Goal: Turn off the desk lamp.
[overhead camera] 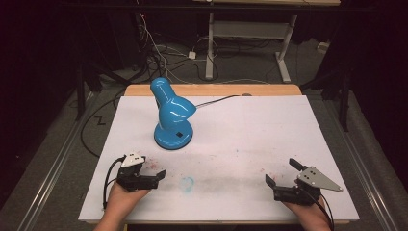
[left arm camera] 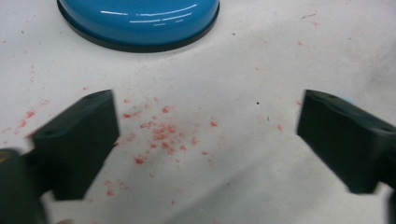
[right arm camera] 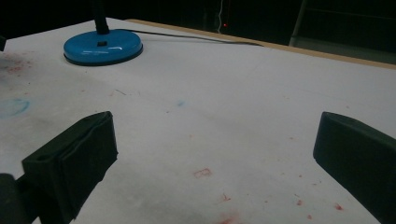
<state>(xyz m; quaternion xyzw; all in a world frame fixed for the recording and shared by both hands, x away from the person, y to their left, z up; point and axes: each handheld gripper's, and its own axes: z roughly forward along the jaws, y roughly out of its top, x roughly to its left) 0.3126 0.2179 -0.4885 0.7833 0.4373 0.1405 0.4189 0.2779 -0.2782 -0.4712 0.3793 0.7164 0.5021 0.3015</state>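
Lamp point(overhead camera: 172, 115) upright, shade tilted toward table's right

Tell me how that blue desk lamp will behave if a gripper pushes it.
The blue desk lamp leans its shade off to one side above a round base, so a high push may tip it. The glossy base likely slides and resists pinching. Its cord trails back and may tug.
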